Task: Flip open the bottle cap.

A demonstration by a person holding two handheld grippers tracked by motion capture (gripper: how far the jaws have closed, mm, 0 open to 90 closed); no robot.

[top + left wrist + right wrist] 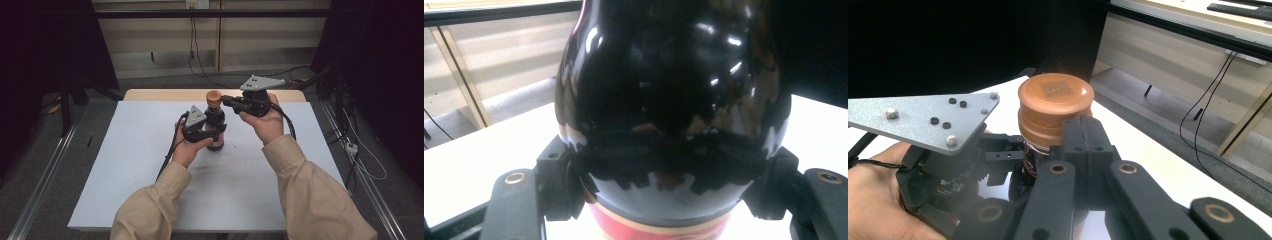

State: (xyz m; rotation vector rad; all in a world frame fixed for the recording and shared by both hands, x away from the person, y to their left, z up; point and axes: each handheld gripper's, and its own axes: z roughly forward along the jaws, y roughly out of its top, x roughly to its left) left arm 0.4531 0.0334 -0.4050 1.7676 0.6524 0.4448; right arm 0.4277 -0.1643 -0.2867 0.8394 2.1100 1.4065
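Glossy black bottle (674, 75) with a red label band, copper-brown cap (1055, 105); pale grey desk (150, 165); beige sleeves (310, 195)

Dim, dark-edged room with the table (150, 165) lit from overhead; glare spots on the close, blurred bottle (674, 75)

A dark bottle (674, 90) of glossy glass is seen, with light reflected on its smooth surface. Its cap (1055, 107) looks like smooth, matt copper-brown plastic. Matt black plastic is shown on the left gripper (216, 132), and a grey, finely grained metal plate (923, 120) is borne on top.
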